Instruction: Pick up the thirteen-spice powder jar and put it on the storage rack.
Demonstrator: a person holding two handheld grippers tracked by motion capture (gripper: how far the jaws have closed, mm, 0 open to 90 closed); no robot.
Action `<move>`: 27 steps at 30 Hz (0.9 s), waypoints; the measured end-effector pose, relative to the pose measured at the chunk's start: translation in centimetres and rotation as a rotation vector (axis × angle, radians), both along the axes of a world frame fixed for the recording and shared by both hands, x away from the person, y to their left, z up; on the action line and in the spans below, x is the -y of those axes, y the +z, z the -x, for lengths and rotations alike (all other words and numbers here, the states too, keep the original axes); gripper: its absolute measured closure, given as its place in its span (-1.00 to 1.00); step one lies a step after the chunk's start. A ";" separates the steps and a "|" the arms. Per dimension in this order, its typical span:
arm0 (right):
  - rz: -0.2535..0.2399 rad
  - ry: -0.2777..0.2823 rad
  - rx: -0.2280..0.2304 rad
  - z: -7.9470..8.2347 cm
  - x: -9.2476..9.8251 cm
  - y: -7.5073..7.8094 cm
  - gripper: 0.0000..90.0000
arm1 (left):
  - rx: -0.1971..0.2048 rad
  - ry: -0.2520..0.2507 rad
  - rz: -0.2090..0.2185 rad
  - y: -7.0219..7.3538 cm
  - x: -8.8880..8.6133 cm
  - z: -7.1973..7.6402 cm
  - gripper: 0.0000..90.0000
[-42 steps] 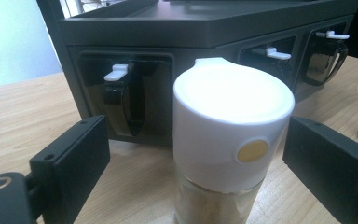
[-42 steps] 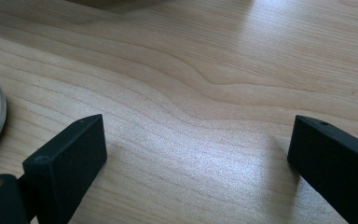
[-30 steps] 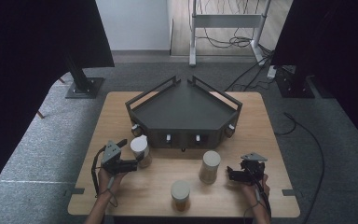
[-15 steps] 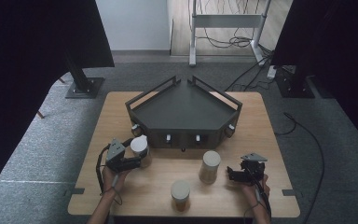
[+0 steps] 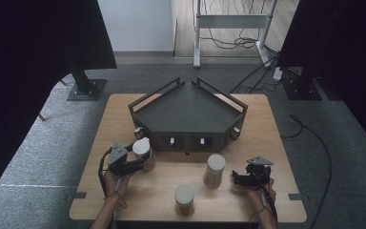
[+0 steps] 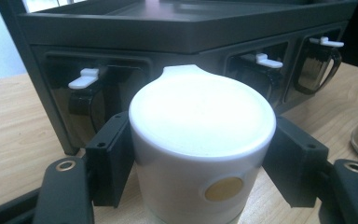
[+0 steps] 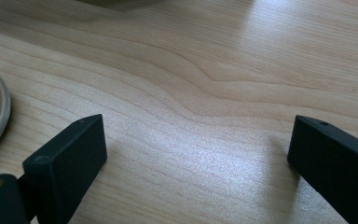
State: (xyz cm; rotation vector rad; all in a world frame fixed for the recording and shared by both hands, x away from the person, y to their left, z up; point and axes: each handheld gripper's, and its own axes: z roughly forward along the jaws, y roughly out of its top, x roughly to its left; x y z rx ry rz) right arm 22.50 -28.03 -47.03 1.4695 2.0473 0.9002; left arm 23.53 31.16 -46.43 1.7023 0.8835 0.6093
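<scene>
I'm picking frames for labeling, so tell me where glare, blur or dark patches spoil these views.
Left gripper view: the white lid of the jar held in the left gripper is blown out by glare, and the jaws near the lens look soft. Right gripper view: sharp wood grain on the table, with a soft sheen. High view: dim, with black curtains swallowing both upper corners.

The tabletop [image 7: 205, 70] is pale wood with a visible wavy grain and a soft satin sheen. The jar [image 6: 200, 154] has a smooth, glossy white plastic lid, and the fingers [image 6: 109, 158] pressed against it are matt black plastic. The dark tray [image 5: 188, 112] behind looks like matt black metal, its small white levers [image 6: 84, 78] plastic.
</scene>
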 end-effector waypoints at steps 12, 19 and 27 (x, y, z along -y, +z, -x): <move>0.000 0.000 0.000 0.0 0.0 0.0 -0.91 | -0.029 0.028 0.074 -0.3 -1.0 -0.1 -0.32; 0.000 0.000 0.000 0.0 0.0 0.0 -0.91 | -0.009 0.026 0.026 0.1 -0.1 0.1 -0.32; 0.000 0.000 0.000 0.0 0.0 0.0 -0.91 | 0.004 0.037 0.001 0.3 0.4 0.4 -0.31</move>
